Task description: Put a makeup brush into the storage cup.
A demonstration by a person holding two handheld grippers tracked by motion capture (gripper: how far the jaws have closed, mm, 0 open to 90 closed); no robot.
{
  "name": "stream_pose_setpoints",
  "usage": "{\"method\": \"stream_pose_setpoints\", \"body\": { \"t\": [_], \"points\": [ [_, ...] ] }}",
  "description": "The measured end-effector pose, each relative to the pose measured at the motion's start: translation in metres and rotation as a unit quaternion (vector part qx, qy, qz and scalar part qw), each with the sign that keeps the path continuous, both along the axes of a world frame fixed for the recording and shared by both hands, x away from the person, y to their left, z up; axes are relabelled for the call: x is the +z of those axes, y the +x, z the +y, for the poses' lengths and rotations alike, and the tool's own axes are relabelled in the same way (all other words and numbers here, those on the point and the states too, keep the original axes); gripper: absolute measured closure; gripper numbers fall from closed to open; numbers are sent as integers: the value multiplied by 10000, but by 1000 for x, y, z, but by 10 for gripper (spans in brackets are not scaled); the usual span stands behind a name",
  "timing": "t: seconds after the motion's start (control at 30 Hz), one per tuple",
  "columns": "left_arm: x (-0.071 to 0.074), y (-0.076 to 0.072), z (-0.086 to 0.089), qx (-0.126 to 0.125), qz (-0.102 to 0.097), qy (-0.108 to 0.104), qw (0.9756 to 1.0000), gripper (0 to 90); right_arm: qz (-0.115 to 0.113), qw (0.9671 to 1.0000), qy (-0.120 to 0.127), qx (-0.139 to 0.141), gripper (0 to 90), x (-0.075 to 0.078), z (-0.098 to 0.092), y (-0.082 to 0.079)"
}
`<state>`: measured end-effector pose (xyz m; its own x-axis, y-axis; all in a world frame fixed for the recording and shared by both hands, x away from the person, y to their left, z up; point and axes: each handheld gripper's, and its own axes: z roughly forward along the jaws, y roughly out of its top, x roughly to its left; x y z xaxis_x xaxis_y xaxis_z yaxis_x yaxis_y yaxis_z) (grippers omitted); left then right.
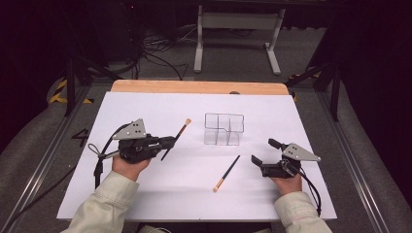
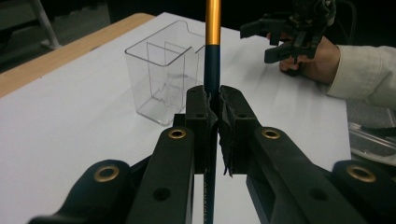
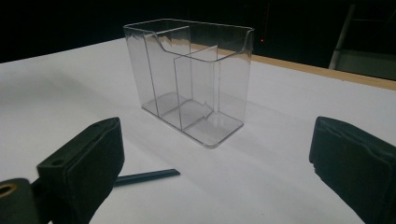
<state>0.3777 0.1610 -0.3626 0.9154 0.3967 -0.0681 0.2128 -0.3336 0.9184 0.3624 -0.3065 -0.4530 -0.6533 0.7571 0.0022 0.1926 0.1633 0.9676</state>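
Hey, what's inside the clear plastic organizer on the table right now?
The clear organizer holds nothing: its bare floor and its dividers show through the walls. One brush is clamped in the left hand-held gripper; the other brush lies on the table. No part of its inside is hidden.

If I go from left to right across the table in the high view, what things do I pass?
Left gripper holding a brush → clear organizer → second brush lying on the table → right gripper, open.
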Motion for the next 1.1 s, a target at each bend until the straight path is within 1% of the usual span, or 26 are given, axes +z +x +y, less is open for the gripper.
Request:
{"method": "stream_pose_setpoints", "body": {
  "t": [0.03,0.13,0.2,0.27,0.33,0.37,0.4,0.43,0.57,0.6,0.77,0.87,0.9,0.93,1.0,1.1],
  "points": [
    [0,0,0,0,0,0,10000,827,0,10000,0,0,39,0,0,0],
    [-2,1,1,-22,-64,-189,9998,827,3,10000,0,1,39,0,0,0],
    [-3,2,1,2,-132,-279,9995,826,15,10000,5,2,39,0,0,0],
    [-5,3,2,10,-122,-423,9990,826,12,10000,5,9,39,0,0,0],
    [-6,4,3,2,-116,-522,9986,826,13,10000,5,9,39,0,0,0],
    [-7,4,3,21,-130,-587,9982,827,13,10000,6,9,39,0,0,0],
    [-7,5,4,-4,-221,-628,9978,826,13,10000,11,6,39,0,0,0],
    [-7,4,4,8,-186,-691,9974,826,12,10000,11,2,39,0,0,0],
    [-8,7,3,-48,-182,-841,9963,826,17,10000,17,2,39,0,0,0],
    [-8,8,3,-79,-171,-855,9962,826,17,10000,17,1,39,0,0,0],
    [-10,11,0,-153,-245,-924,9953,825,19,10000,21,-2,39,0,-1,0],
    [-12,14,-2,-133,-206,-942,9953,826,20,10000,24,-2,39,0,-1,0],
    [-12,16,-4,-103,-159,-979,9950,826,17,10000,22,1,39,0,-1,0],
    [-13,18,-5,-112,-153,-1001,9948,826,17,10000,22,1,39,0,-1,0],
    [-13,22,-9,-122,-21,-995,9950,826,20,10000,24,2,39,0,-1,0],
    [-11,27,-14,-132,87,-1012,9947,826,16,10000,26,10,39,0,-1,1]
  ]
}}
